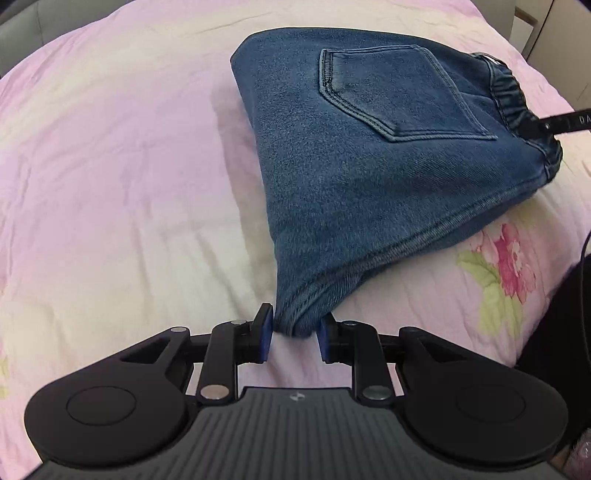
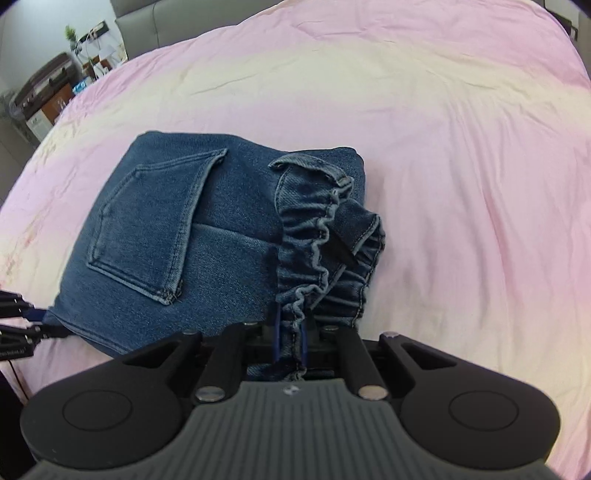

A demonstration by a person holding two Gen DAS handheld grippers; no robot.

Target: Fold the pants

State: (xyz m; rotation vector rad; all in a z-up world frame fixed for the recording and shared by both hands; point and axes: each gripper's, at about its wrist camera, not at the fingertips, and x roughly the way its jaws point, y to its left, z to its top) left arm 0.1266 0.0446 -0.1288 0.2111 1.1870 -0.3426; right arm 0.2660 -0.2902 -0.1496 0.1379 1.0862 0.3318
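Observation:
Blue denim pants [image 1: 369,166] lie folded into a compact bundle on a pink bed cover [image 1: 110,166], back pocket facing up. My left gripper [image 1: 295,330] is shut on the bundle's near corner, and the cloth is pulled up into a point between its blue pads. In the right wrist view the same pants [image 2: 166,240] show their gathered elastic waistband [image 2: 317,236]. My right gripper [image 2: 290,341] is shut on that waistband's near end. Each gripper also shows at the edge of the other's view: the right gripper's finger [image 1: 565,123] at the waistband, and the left gripper [image 2: 22,325] at the corner.
The bed cover [image 2: 461,184] spreads wide around the pants, with a flower print [image 1: 509,258] near the right edge. A grey headboard [image 2: 184,18] and a bedside stand with a dark case [image 2: 44,92] sit beyond the far left. A dark shape and cable [image 1: 565,314] are close on the right.

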